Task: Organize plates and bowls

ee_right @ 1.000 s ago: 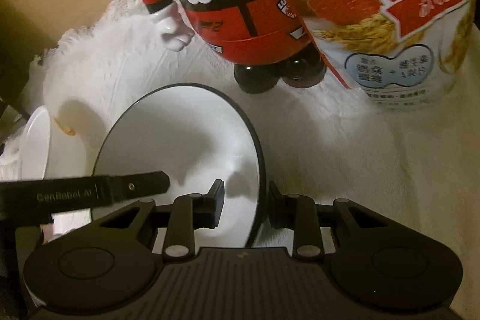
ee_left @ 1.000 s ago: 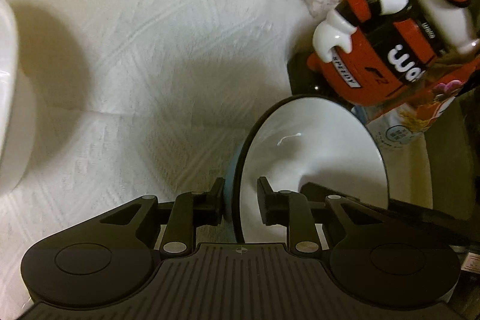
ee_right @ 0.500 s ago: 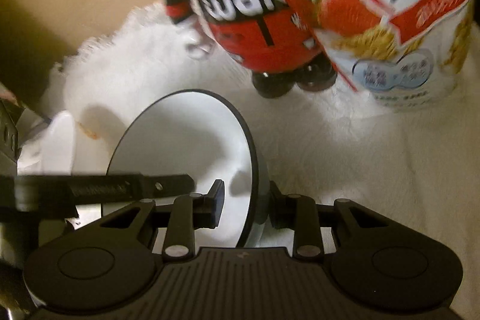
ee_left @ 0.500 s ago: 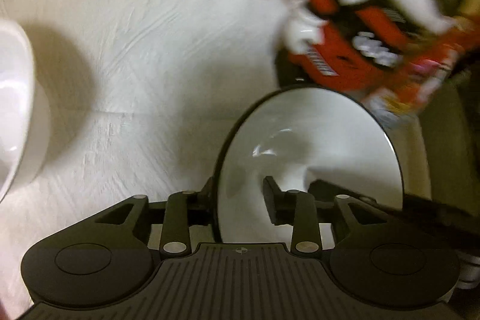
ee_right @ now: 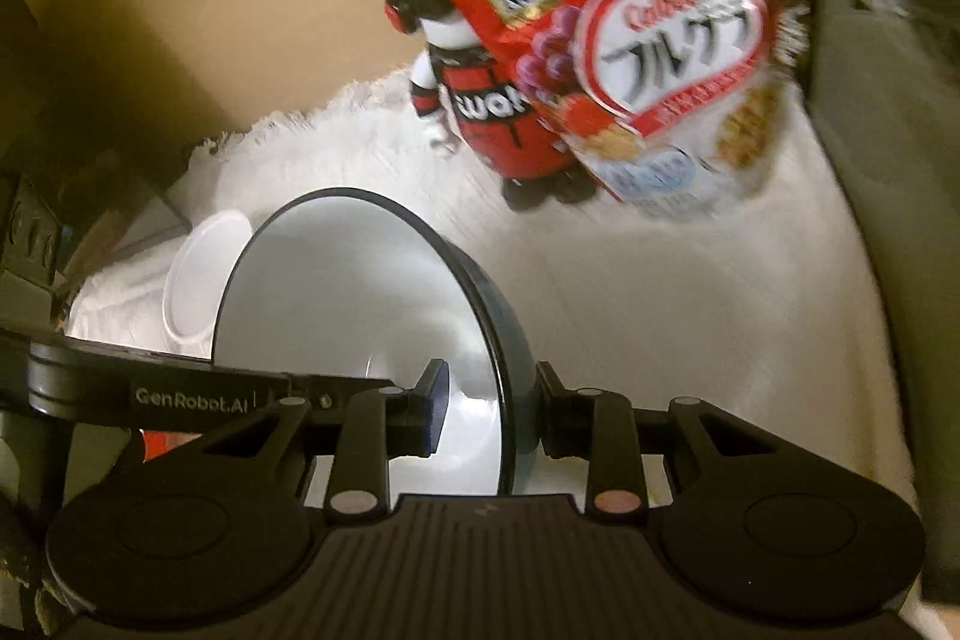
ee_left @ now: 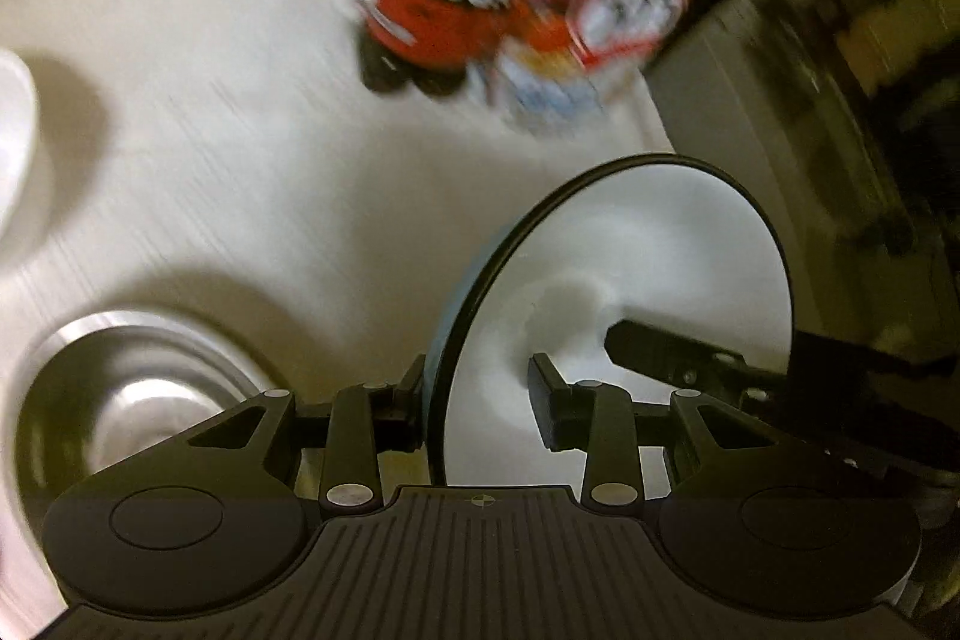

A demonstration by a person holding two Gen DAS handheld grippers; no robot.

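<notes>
Bowl (ee_left: 648,244) rim clamped by left gripper (ee_left: 480,388) and right gripper (ee_right: 492,400).

White bowl (ee_left: 660,244), black rim; red cereal bag (ee_right: 648,40).

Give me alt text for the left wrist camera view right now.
The left gripper pinches the rim of a tilted white bowl, and the right gripper's finger reaches inside it. A steel bowl sits lower left on a white cloth.
</notes>
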